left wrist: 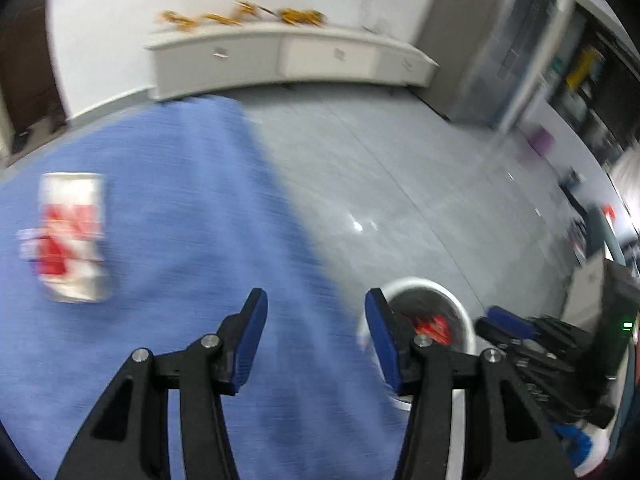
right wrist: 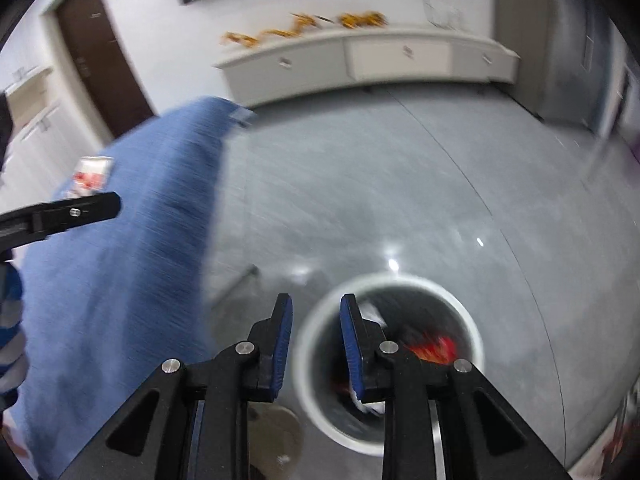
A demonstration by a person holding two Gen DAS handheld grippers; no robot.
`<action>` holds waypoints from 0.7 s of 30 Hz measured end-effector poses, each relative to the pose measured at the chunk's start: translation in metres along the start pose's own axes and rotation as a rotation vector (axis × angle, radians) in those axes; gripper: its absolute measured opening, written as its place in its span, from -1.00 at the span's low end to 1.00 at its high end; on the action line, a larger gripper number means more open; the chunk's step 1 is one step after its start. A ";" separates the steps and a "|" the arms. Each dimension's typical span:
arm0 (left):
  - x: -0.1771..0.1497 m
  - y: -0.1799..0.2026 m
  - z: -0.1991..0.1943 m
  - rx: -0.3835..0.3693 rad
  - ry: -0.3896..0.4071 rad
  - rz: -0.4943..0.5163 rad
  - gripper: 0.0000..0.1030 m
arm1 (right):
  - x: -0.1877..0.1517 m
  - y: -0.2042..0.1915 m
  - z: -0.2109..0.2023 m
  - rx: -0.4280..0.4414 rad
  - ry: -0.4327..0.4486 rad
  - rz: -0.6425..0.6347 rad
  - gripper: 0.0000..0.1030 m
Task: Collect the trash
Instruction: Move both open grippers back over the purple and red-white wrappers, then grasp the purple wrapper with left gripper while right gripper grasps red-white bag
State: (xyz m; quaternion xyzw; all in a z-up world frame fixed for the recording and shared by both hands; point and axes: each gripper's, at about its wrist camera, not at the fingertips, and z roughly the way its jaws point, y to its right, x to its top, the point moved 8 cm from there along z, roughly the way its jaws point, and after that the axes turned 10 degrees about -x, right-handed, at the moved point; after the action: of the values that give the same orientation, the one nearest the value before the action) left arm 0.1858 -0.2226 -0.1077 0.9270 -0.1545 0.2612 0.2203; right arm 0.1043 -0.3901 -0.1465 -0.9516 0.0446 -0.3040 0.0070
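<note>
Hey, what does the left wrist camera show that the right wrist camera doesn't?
Only the left wrist view shows the right gripper from outside, beside the bin, and a big close look at the red and white packet.

Only the right wrist view shows the brown door and the left gripper from outside.

Both show the blue cloth, the white bin holding red trash, and the white cabinet.

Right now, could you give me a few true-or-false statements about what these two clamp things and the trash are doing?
1. The left gripper holds the red-and-white packet. False: it is open and empty; the packet lies on the blue cloth.
2. The right gripper is open above the white bin. True.
3. The bin is empty. False: red trash lies inside.
4. The bin stands on the grey floor. True.
</note>
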 end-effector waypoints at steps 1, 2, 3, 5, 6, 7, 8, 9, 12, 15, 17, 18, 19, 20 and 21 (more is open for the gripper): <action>0.005 -0.024 -0.013 0.034 0.026 -0.021 -0.05 | 0.009 -0.016 -0.004 0.018 0.016 -0.021 -0.54; 0.008 -0.045 -0.024 0.061 0.047 -0.042 -0.05 | 0.021 -0.037 -0.009 0.043 0.034 -0.048 -0.54; 0.011 -0.068 -0.036 0.084 0.066 -0.070 -0.05 | 0.027 -0.049 -0.010 0.055 0.042 -0.061 -0.54; 0.013 -0.105 -0.051 0.120 0.090 -0.116 -0.05 | 0.045 -0.088 -0.013 0.104 0.064 -0.106 -0.54; 0.014 -0.127 -0.061 0.140 0.106 -0.147 -0.05 | 0.050 -0.100 -0.013 0.119 0.069 -0.117 -0.54; 0.013 -0.145 -0.066 0.151 0.113 -0.174 -0.05 | 0.056 -0.116 -0.014 0.143 0.074 -0.133 -0.54; 0.013 -0.160 -0.071 0.154 0.118 -0.202 -0.05 | 0.063 -0.135 -0.013 0.169 0.079 -0.152 -0.54; 0.013 -0.176 -0.074 0.156 0.120 -0.232 -0.05 | 0.067 -0.149 -0.013 0.187 0.082 -0.166 -0.54; 0.013 -0.208 -0.076 0.144 0.110 -0.284 -0.05 | 0.080 -0.198 -0.008 0.244 0.085 -0.218 -0.54; 0.016 -0.228 -0.067 0.109 0.091 -0.335 -0.05 | 0.091 -0.242 0.003 0.296 0.079 -0.256 -0.54; 0.019 -0.240 -0.060 0.075 0.085 -0.382 -0.05 | 0.095 -0.267 0.012 0.329 0.071 -0.274 -0.54; 0.020 -0.244 -0.056 0.061 0.082 -0.402 -0.05 | 0.094 -0.273 0.014 0.337 0.067 -0.278 -0.54; 0.021 -0.248 -0.052 0.043 0.076 -0.426 -0.05 | 0.093 -0.281 0.017 0.350 0.061 -0.284 -0.54; 0.021 -0.251 -0.049 0.032 0.071 -0.444 -0.05 | 0.094 -0.291 0.024 0.358 0.051 -0.290 -0.54; 0.021 -0.256 -0.045 0.020 0.067 -0.469 -0.05 | 0.093 -0.294 0.027 0.358 0.046 -0.295 -0.54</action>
State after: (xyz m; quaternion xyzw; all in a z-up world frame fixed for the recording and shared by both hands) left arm 0.2870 0.0147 -0.1458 0.9306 0.0750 0.2349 0.2706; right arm 0.2192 -0.1062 -0.1029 -0.9242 -0.1492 -0.3265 0.1300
